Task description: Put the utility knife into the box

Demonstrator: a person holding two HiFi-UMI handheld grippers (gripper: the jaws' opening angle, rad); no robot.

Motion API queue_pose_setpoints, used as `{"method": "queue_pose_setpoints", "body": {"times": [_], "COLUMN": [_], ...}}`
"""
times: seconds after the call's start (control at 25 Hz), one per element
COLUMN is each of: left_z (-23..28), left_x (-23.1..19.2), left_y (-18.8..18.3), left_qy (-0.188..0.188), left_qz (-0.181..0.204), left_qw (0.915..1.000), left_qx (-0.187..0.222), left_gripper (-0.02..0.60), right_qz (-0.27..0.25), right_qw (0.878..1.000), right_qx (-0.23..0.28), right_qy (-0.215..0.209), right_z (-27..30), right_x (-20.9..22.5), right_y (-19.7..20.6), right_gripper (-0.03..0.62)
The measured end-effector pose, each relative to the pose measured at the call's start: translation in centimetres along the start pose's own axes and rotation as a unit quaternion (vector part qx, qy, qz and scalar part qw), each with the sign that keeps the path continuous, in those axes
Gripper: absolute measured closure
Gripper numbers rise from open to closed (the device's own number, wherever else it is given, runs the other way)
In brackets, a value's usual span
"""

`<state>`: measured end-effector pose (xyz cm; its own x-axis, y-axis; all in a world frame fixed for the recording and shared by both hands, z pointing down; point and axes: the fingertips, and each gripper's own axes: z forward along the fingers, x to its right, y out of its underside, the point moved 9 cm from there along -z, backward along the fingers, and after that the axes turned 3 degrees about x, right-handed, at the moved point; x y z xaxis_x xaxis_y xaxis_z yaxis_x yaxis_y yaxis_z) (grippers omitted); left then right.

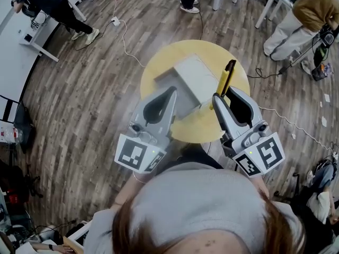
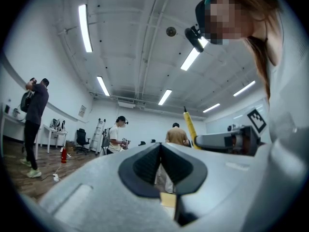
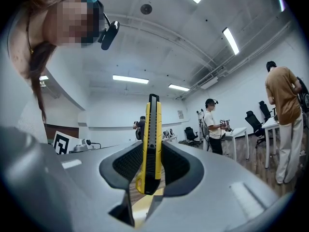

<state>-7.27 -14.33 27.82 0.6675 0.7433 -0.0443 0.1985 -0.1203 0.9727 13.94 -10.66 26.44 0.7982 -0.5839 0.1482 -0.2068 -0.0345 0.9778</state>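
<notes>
Yellow-and-black utility knife (image 3: pixel 148 144) is clamped betw. the ribbed black pads of the right gripper (image 3: pixel 148 151). The jaws are narrowed onto its handle end and the body sticks out past the fingertips, black tip farthest from the gripper. In the right gripper view it stands upright, edge-on, centred in the jaws.

In the head view the knife runs up-frame from the gripper over the right part of the round yellow table (image 1: pixel 159 62), near the right side of the light grey cardboard box (image 1: pixel 190 81) but outside it. Can't tell if it touches the box. The box sits about mid-table, w/ a flap lying open toward its left.

Left gripper (image 2: pixel 160 146) is closed, pads meeting at the tips w/ nothing betw. them. In the head view it's over the near-left edge of the box, level w/ the right gripper and just left of it. Both carry a marker cube at the near end.

Table stands on a wood-plank floor (image 1: pixel 79 115). White cable runs across the floor from a power strip (image 1: pixel 115 21) toward the table. White desks line the room's edges. Several people stand around, incl. one in a tan top (image 1: pixel 312 4) at a desk upper right.
</notes>
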Motion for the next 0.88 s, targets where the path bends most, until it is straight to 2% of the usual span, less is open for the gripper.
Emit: {"method": "queue_pose_setpoints", "body": {"times": [0.28,0.48,0.68,0.88], "left_z": [5.2,6.6,6.1,5.9], "left_x": [-1.6,-2.8,-4.7,-6.9], "left_y": [0.6,0.6,1.2,1.1], "left_qy": [-0.022,-0.047,-0.067,-0.065], "left_qz": [0.009,0.014,0.010,0.010], "left_qw": [0.9997,0.9988,0.9977,0.9978], "left_qx": [0.007,0.005,-0.009,-0.010], "left_gripper": [0.580,0.580,0.580,0.580], "right_qz": [0.002,0.012,0.028,0.031], "right_qw": [1.000,0.999,0.997,0.996], "right_qx": [-0.002,-0.012,-0.026,-0.038], "right_qy": [-0.028,-0.049,-0.064,-0.078], "right_z": [3.1,5.1,7.2,9.5], "right_x": [5.2,7.3,7.5,6.3], "right_y": [-0.9,-0.9,0.3,1.1], "right_gripper": [0.474,0.474,0.474,0.474]}}
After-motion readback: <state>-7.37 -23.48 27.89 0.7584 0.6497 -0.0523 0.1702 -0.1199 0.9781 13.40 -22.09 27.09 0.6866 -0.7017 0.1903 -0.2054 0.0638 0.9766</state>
